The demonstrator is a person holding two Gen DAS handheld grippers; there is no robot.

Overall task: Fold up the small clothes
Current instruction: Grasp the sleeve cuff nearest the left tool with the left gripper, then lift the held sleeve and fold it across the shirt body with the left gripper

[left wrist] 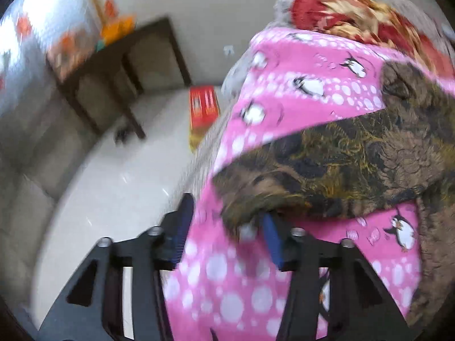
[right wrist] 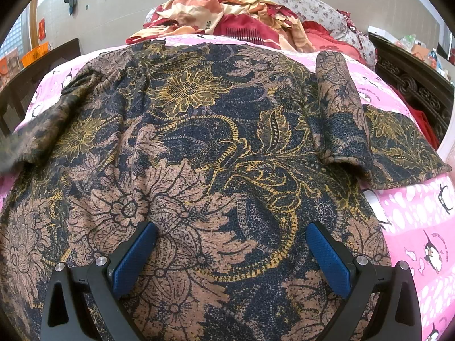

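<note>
Lying spread across the bed: 1 floral garment (right wrist: 216, 147), brown, navy and gold, body flat and facing up. Its right sleeve (right wrist: 341, 113) is folded inward and rests on the body; the left sleeve (left wrist: 327, 176) stretches out toward the bed's edge.

Left gripper (left wrist: 227, 227): blurred; the sleeve's cuff hangs between its 2 blue pads (left wrist: 271, 241), jaws partly apart; whether the pads actually press the cloth cannot be told.

Right gripper (right wrist: 231, 253): jaws spread wide, nothing between them, poised just above the lower body of the garment.

Under the garment: 1 pink penguin-print sheet (right wrist: 412, 227).

At the head of the bed: 1 rumpled red and cream quilt (right wrist: 227, 14), 1 flowered pillow (right wrist: 298, 0).

Beyond the bed: 1 dark wooden table (left wrist: 119, 65), 1 red box (left wrist: 203, 108) on the pale floor (left wrist: 113, 193).
</note>
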